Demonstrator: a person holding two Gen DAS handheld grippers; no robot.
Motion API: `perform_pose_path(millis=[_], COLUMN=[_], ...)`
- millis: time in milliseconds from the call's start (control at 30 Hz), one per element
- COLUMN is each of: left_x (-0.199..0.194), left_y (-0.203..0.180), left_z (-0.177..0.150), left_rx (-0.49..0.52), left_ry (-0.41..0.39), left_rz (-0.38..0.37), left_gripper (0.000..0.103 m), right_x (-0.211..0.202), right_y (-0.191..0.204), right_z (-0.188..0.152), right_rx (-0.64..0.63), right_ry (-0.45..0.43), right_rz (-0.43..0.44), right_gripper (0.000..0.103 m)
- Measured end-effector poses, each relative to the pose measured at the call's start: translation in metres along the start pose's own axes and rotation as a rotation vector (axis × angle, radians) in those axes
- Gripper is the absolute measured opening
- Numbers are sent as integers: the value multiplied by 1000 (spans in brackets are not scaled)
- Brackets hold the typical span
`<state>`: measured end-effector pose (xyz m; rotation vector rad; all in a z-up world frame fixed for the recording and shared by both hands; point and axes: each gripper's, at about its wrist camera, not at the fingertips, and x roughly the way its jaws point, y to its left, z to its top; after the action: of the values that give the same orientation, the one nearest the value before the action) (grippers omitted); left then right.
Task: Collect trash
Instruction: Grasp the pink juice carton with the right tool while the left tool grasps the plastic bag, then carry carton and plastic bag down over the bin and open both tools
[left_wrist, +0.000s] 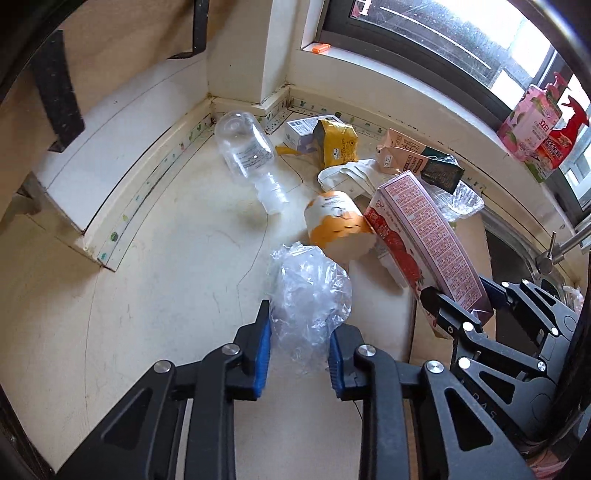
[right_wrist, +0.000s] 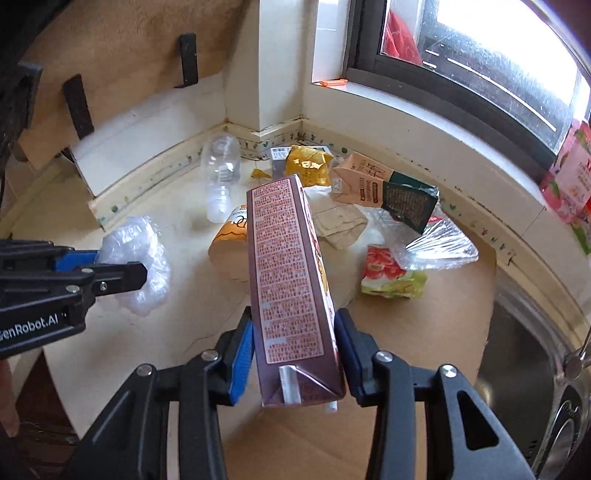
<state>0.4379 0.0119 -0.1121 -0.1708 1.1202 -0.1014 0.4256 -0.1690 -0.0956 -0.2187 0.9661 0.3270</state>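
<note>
- Left wrist view: the left gripper (left_wrist: 300, 334) is clamped on a crumpled clear plastic bag (left_wrist: 308, 291), its blue pads pressing the bag from both sides, seemingly lifted off the countertop (left_wrist: 166, 280). At 12 o'clock from it lies a clear bottle (left_wrist: 249, 155); an orange-and-white cup (left_wrist: 338, 225) rests at 1 o'clock.
- Right wrist view: the right gripper (right_wrist: 294, 338) grips a pink drink carton (right_wrist: 291, 280) by its base, fingers closed against both sides. More litter sits beyond at 12 to 2 o'clock: a yellow packet (right_wrist: 308, 166), a beige carton (right_wrist: 364, 179), a floral wrapper (right_wrist: 391, 275).
- Judgement: both hands are loaded, so the pick-up step looks done; next, carry both to a bin, which no view shows.
</note>
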Motion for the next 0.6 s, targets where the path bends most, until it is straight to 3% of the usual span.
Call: perform_pose_path(millis=[133,300,600], left_x=[-33,-76,-142], left_y=[0,2,18], left_z=[-23,-55,-119], left_rx=[15,63,122], left_ry=[-24,-66,-128], left_rz=[1,25,-10], left_gripper=[24,25,25], right_x=[-29,-70,-150], right_y=[5,23,56], right_z=[-13,-34,-89], right_rx=[97,161,292], right_ry=[0,-24,-101], right_rz=[97,144,144], right_gripper=[42,42,42])
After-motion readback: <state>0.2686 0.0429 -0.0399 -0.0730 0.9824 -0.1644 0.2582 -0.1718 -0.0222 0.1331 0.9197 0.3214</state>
